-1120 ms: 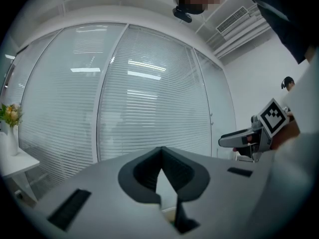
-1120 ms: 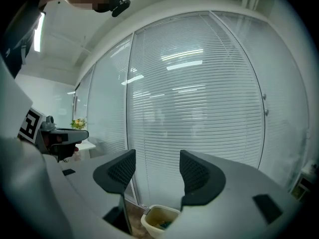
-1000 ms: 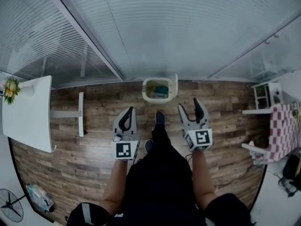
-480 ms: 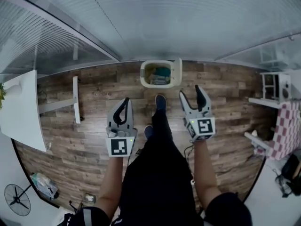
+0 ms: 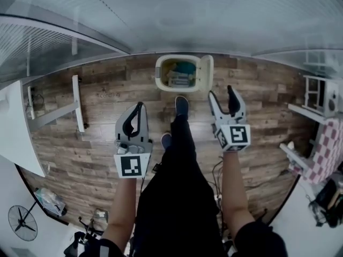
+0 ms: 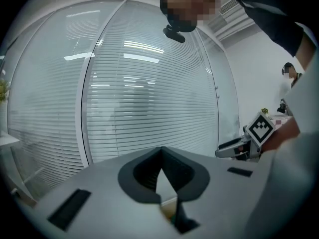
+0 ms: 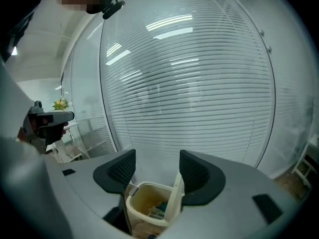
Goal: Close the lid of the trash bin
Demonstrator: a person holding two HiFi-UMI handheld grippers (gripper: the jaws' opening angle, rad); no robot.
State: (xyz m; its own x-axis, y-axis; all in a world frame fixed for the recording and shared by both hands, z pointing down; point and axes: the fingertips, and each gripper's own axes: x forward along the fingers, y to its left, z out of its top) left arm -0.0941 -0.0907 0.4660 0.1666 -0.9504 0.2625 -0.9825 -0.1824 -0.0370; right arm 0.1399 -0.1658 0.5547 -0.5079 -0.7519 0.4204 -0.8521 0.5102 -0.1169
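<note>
A cream trash bin (image 5: 163,74) stands on the wood floor by the glass wall, with rubbish inside. Its lid (image 5: 206,72) stands upright on the bin's right side. The right gripper view has the bin (image 7: 145,202) and its raised lid (image 7: 175,199) low between the jaws. My right gripper (image 5: 223,94) is open and empty, a little short of the lid and apart from it. On the other side of the person's leg my left gripper (image 5: 140,107) is held farther back, its jaws shut with nothing in them.
The person's shoes (image 5: 181,105) point at the bin. A white table (image 5: 15,130) and a white frame (image 5: 77,103) are at the left, a fan (image 5: 20,224) at bottom left. A checked cloth (image 5: 329,149) and shelf (image 5: 316,92) are at the right. Blinds (image 5: 177,15) close the far side.
The person has stepped towards the bin, which now looks larger and nearer. Both grippers came forward with the body; their jaws kept the same state.
</note>
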